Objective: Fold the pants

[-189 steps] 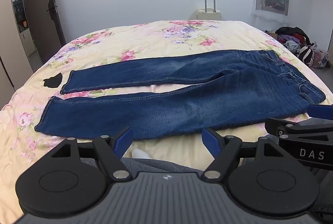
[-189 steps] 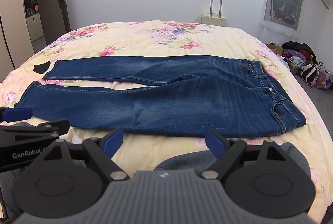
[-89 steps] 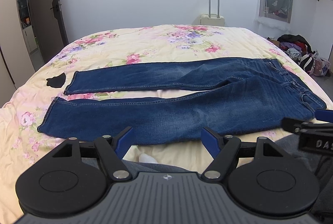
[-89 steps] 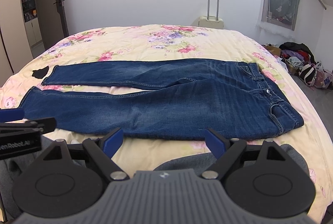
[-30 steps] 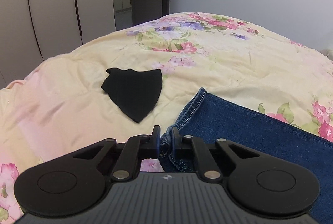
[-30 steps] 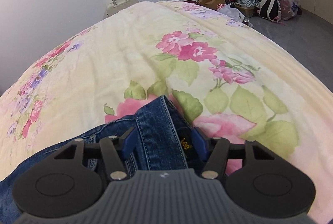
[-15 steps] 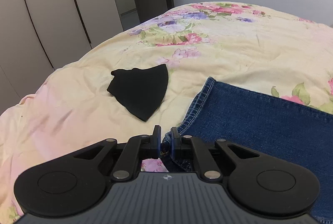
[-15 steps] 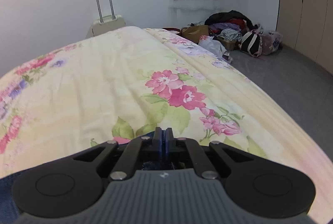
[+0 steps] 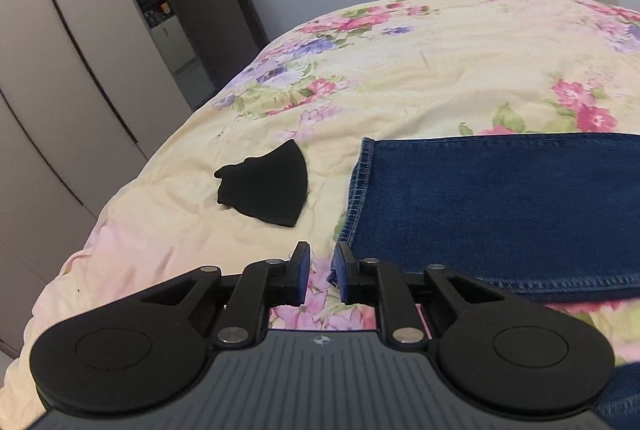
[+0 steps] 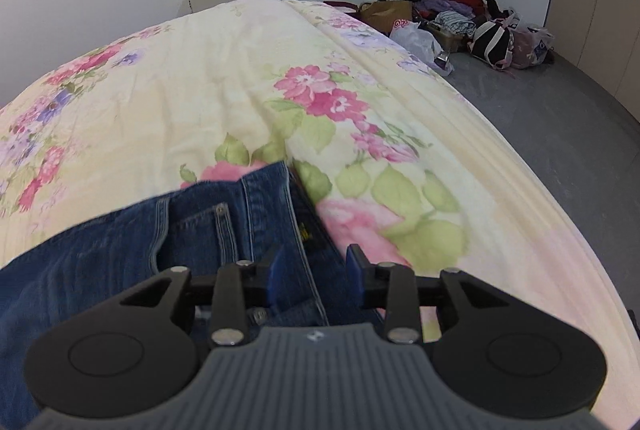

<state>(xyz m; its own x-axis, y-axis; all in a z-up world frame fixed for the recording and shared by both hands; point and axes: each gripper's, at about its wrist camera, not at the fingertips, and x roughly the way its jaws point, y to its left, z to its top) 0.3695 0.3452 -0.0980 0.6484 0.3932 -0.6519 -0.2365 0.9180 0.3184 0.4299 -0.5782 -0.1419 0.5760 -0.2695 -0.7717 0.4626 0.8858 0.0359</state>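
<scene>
Jeans (image 9: pixel 500 206) are lying flat on the floral bed (image 9: pixel 420 70), one leg hem at my left, the waistband (image 10: pixel 276 214) at my right. I am opening my left tool (image 9: pixel 319 272): its blue pads are parting with nothing between them, the hem corner sitting just beside the right pad. I am also opening my right tool (image 10: pixel 314 276); its pads are standing apart, not pressing, over the waistband, which is passing between and beneath them. With both tools letting go, the long fold appears to be laid. Risks from here, as I judge them: a parting pad may be catching the hem stitching or the waistband and dragging the layer askew as I withdraw; a black mask (image 9: pixel 268 186) is lying near the hem and could be swept under the next fold.
</scene>
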